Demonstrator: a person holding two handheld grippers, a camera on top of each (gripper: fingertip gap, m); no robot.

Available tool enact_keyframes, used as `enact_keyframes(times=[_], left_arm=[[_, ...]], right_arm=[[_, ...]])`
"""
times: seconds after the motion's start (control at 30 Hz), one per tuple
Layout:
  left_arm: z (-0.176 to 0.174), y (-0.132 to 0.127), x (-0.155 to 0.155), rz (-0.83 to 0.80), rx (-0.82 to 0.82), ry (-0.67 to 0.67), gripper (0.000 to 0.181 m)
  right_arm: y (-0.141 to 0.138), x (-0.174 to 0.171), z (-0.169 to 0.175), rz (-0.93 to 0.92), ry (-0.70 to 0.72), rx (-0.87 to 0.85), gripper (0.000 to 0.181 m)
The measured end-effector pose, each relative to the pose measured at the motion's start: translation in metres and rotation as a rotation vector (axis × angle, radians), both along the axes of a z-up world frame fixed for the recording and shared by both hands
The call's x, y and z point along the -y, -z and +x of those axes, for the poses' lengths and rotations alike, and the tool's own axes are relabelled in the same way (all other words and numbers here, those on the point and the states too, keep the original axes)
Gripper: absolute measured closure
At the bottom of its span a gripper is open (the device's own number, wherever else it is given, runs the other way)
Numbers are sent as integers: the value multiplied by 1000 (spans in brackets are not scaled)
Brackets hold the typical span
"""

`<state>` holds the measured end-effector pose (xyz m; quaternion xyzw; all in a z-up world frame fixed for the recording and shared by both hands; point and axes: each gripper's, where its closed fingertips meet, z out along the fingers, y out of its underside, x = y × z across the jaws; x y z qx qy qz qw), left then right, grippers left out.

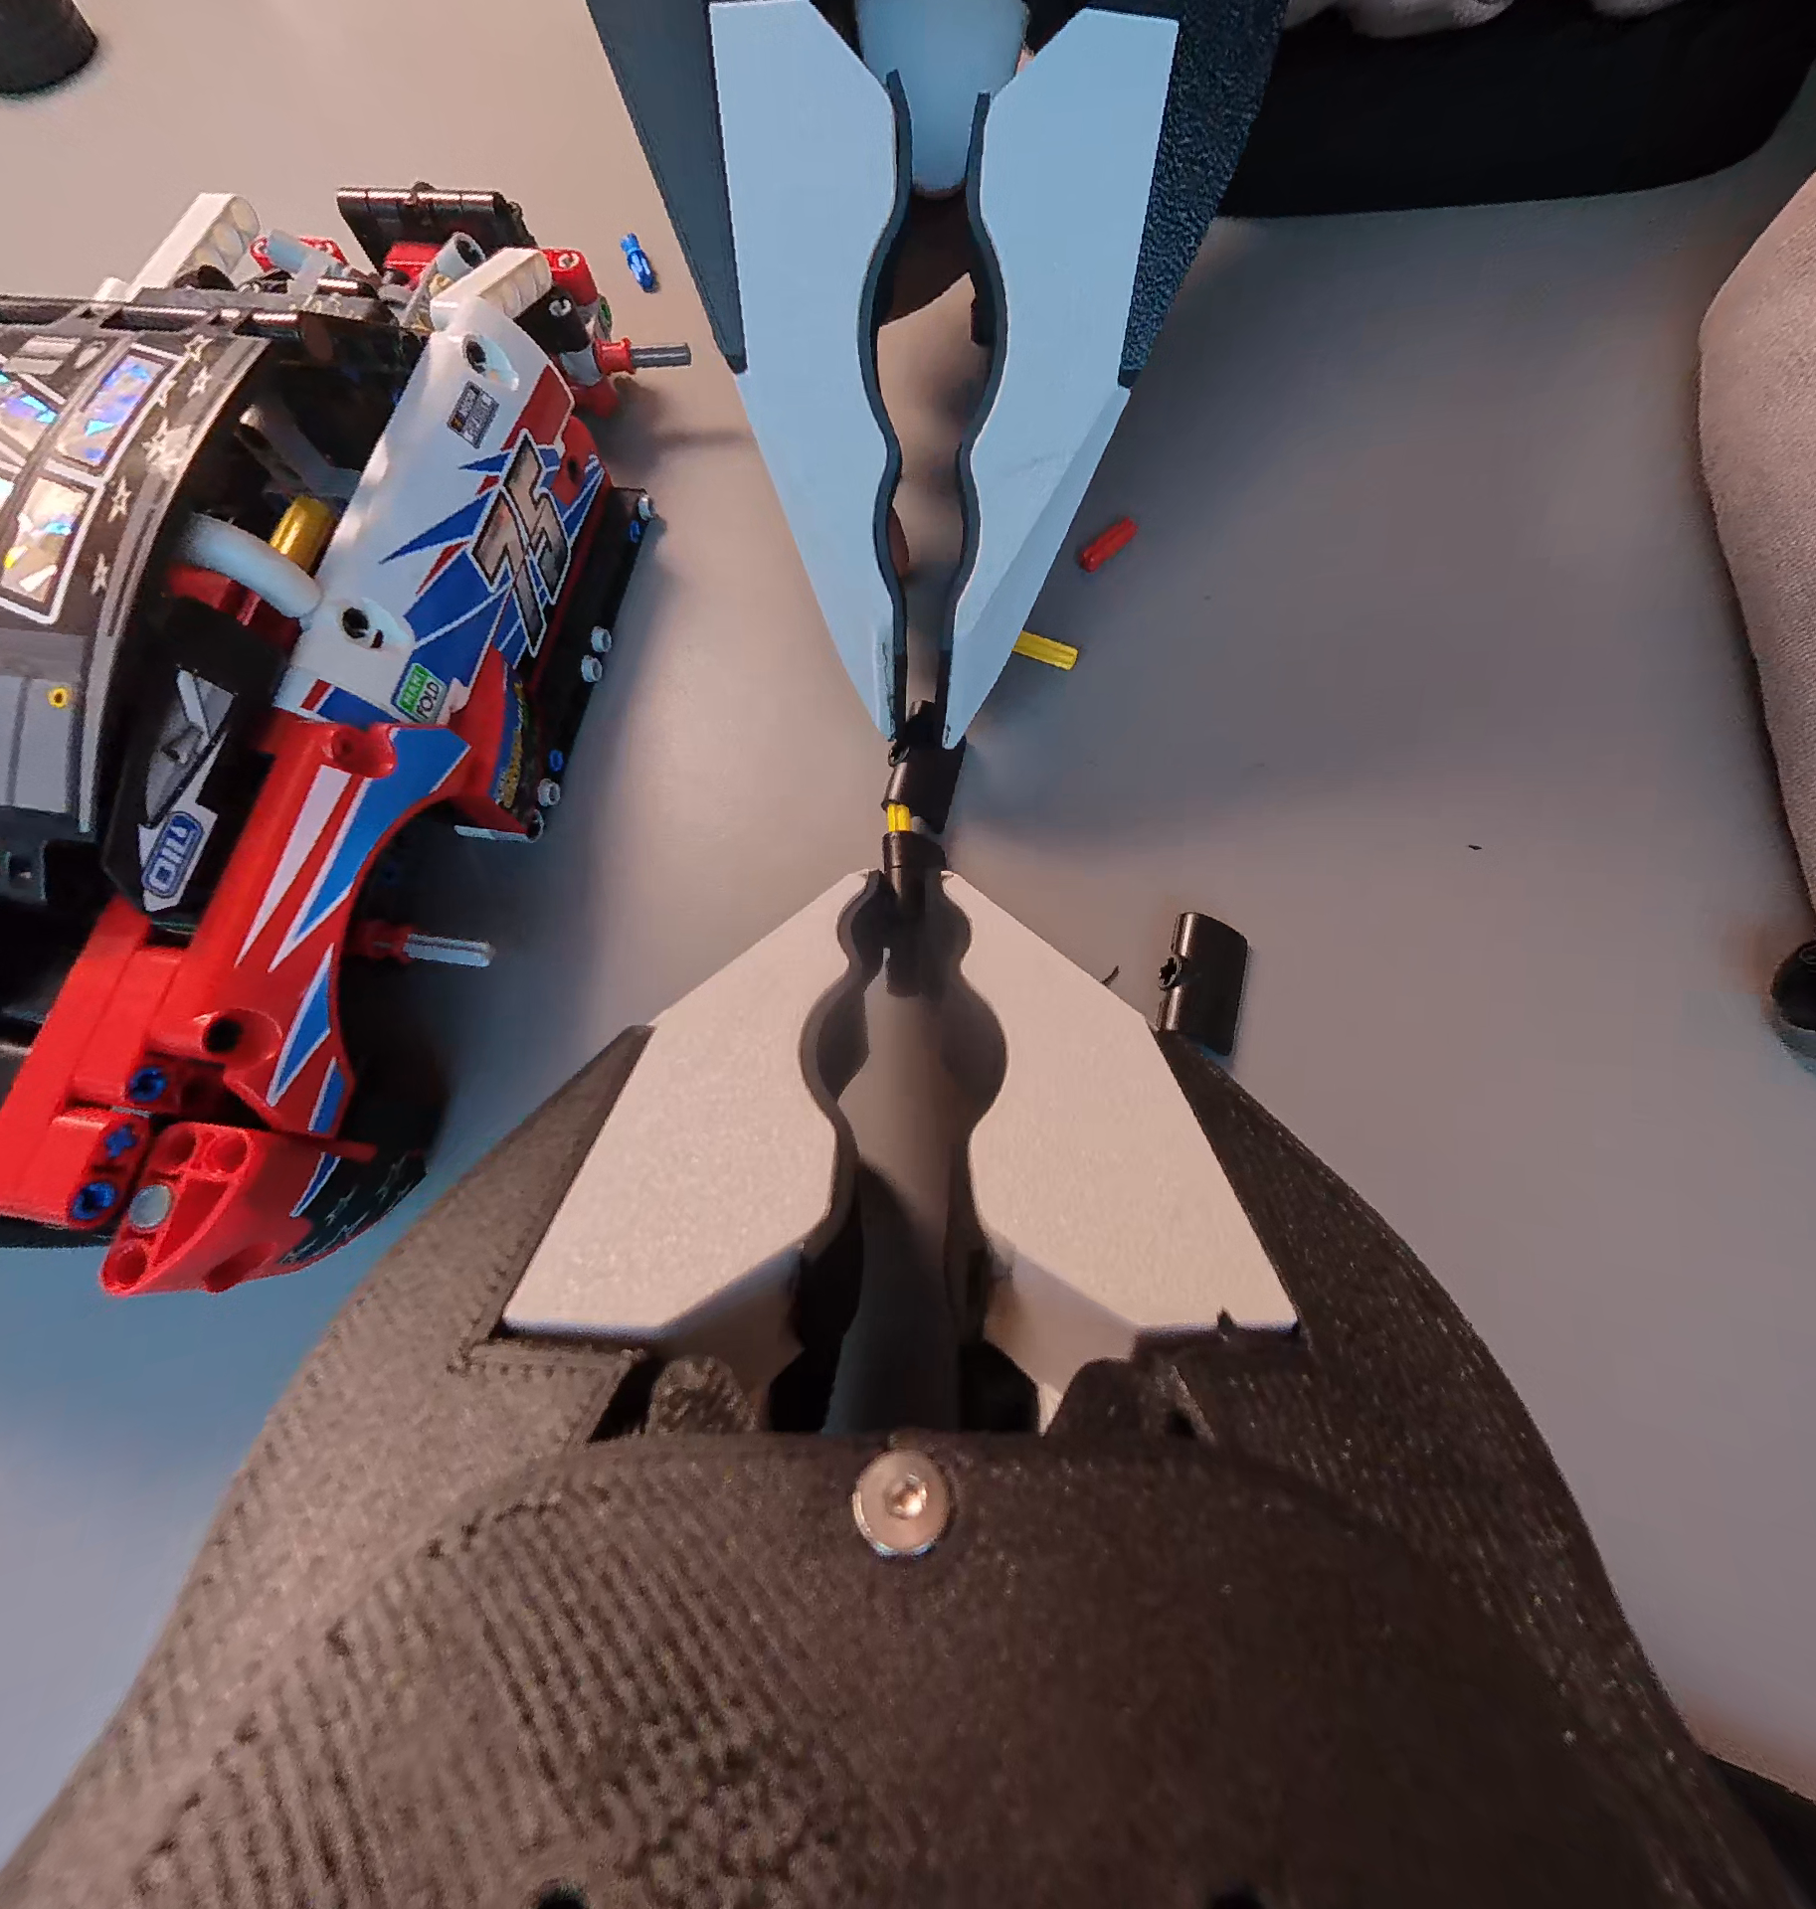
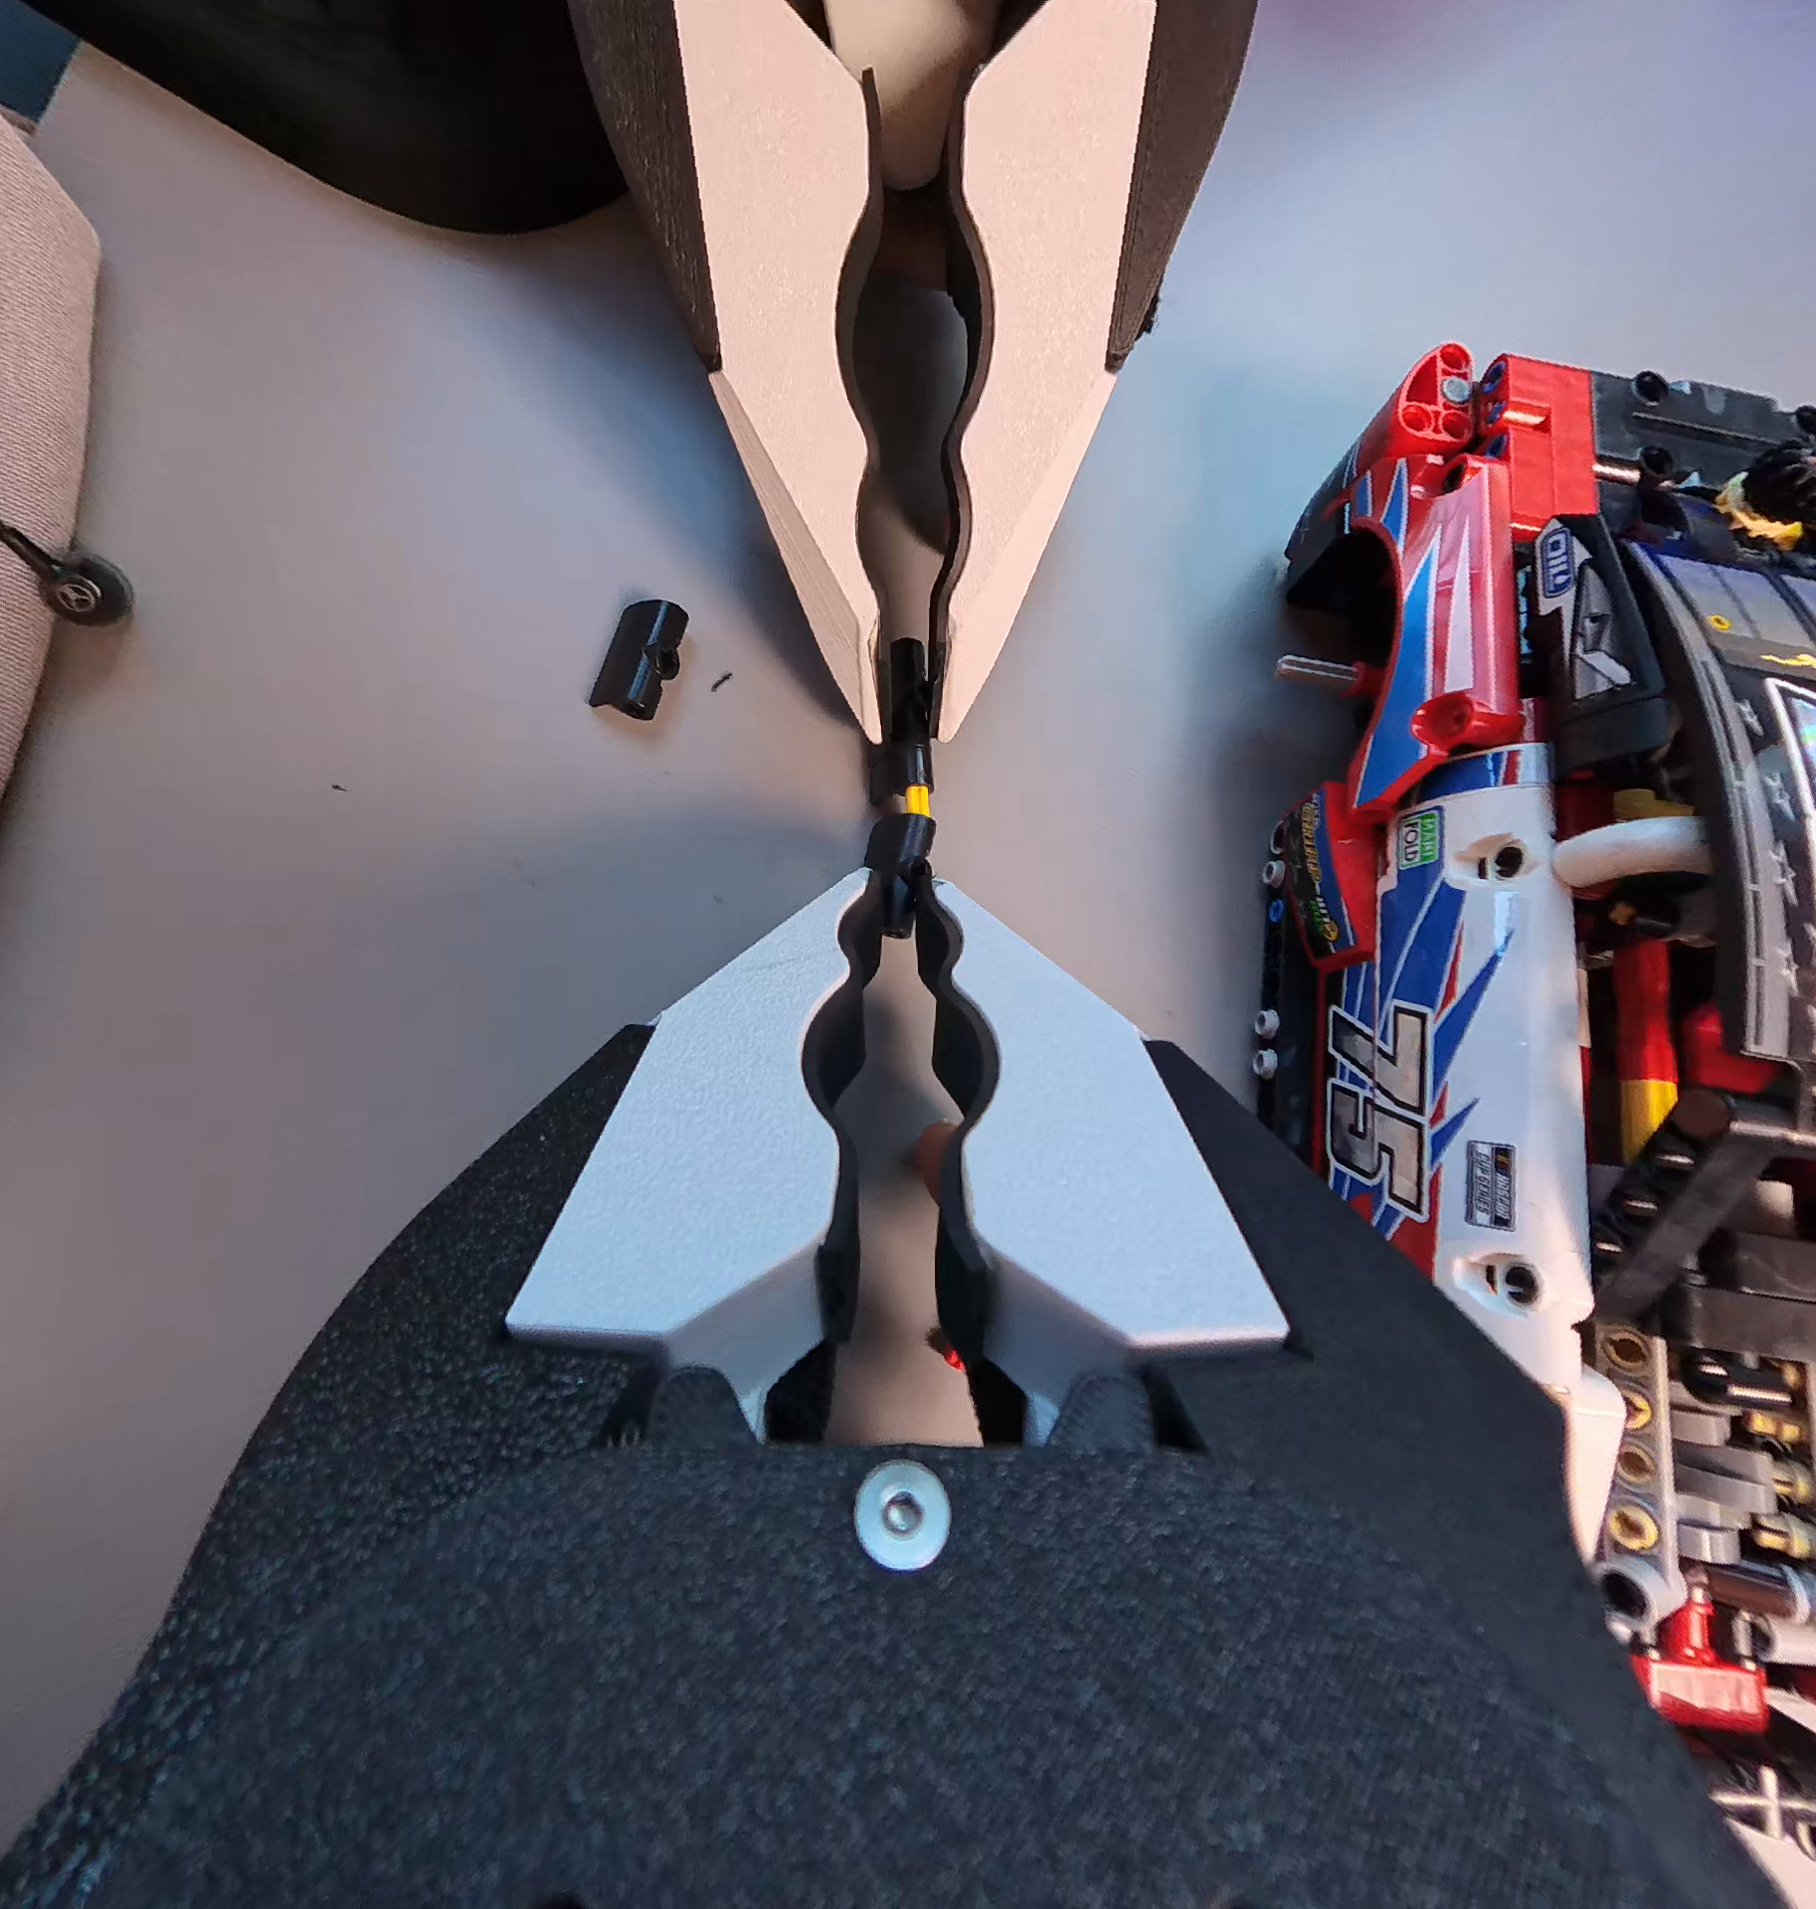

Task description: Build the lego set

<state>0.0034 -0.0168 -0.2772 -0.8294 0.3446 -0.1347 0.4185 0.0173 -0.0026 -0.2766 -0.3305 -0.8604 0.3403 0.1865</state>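
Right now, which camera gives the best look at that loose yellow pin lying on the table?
The left wrist view. The yellow pin lies in the open on the grey table, just beside the tip of the right gripper. The right wrist view does not show it at all.

The lego car (image 1: 346, 723) has printed stickers all over its white, red and blue side panels (image 2: 1441, 1054).

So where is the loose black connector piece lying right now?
The loose black connector lies on the grey table, just right of the left gripper in the left wrist view; in the right wrist view it lies left of the meeting fingertips.
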Motion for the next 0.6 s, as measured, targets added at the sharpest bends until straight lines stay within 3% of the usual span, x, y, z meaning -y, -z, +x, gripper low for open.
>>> enact_keyframes(times=[0.33,0.4,0.47,0.6], left_arm=[[8,-2,3,17,13,45,181],[21,7,3,8,-63,89,181],[23,7,-4,56,-165,97,181],[19,4,-3,26,-58,64,181]], right_arm=[[0,8,3,-31,-14,9,181],[-1,36,4,-128,-77,19,181],[3,52,7,-18,-163,29,181],[1,49,4,-13,-135,24,181]])
